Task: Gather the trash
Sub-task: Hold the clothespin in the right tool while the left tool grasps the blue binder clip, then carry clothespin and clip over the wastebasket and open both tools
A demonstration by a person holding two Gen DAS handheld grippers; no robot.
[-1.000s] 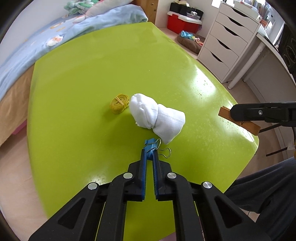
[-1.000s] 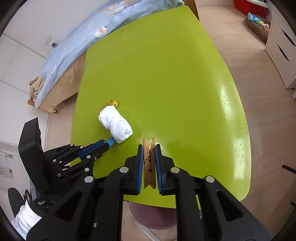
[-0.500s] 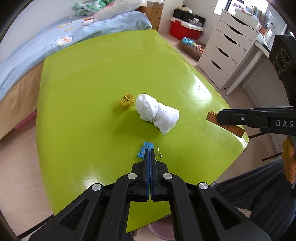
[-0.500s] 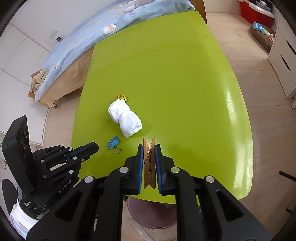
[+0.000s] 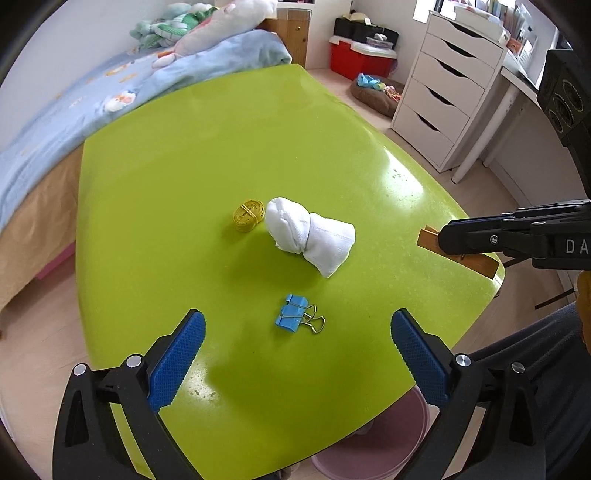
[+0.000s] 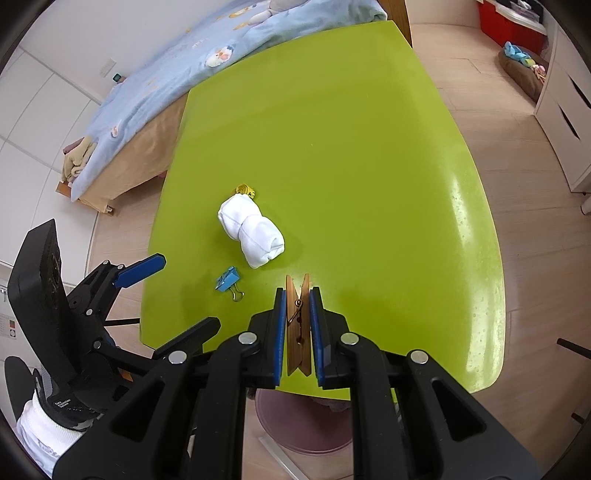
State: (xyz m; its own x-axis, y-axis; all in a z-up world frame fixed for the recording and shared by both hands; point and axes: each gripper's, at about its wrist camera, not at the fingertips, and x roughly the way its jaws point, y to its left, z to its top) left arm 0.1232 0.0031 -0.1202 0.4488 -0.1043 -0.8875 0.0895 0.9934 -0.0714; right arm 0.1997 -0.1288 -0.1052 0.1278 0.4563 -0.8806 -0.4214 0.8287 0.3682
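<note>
Nearest, the right gripper (image 6: 298, 325) pinches a wooden clothespin (image 6: 297, 317) over the green table (image 6: 369, 147) edge, so one item seems collected. The left gripper (image 5: 295, 354) hangs spread wide and empty above the blue binder clip (image 5: 293, 316). Beyond lie the white rolled sock (image 5: 308, 234) and the yellow coil (image 5: 249, 215), not yet picked up.

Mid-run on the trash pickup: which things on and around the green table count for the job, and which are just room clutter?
For the job: wooden clothespin shut in the right tongs; blue binder clip; rolled white sock; yellow tape coil; open left tongs.

Lying about: bed blanket; white drawers; red bin; plush toys.
</note>
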